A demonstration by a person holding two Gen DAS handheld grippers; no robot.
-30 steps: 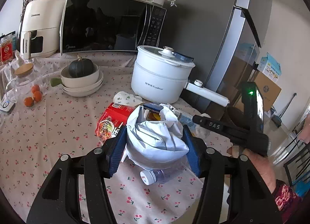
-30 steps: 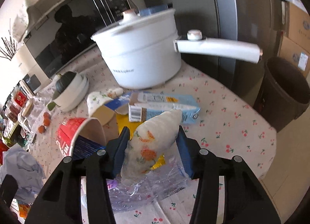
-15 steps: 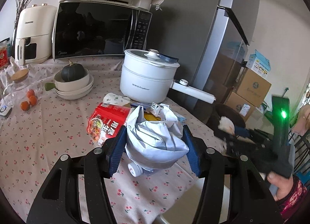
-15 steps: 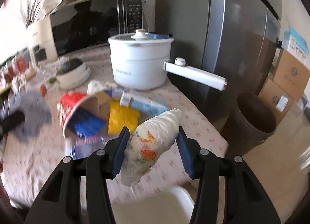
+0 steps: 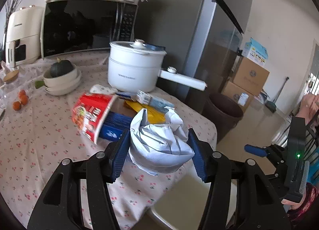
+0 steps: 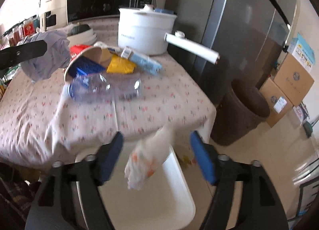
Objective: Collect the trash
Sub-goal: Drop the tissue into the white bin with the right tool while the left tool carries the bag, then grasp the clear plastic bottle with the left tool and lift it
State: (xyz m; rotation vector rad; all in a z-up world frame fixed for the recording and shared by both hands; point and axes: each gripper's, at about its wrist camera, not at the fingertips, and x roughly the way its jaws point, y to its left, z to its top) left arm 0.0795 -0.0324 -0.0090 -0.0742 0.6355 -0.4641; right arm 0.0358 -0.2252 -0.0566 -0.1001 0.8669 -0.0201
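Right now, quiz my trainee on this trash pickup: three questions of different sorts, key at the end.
1. True or false: the left gripper grips a crumpled white bag.
2. The right gripper's jaws are opening; the printed wrapper sits: A) pinched between the pads, B) loose between them, C) in the brown bin.
3. Fill in: the clear plastic bottle lies on the ____.

Key: 1 true; 2 B; 3 table.

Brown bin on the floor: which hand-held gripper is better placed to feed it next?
Left. The left hand-held gripper clamps a crumpled white bag. The right hand-held gripper is opening, its printed wrapper loose between the pads. The brown bin stands beside the table.
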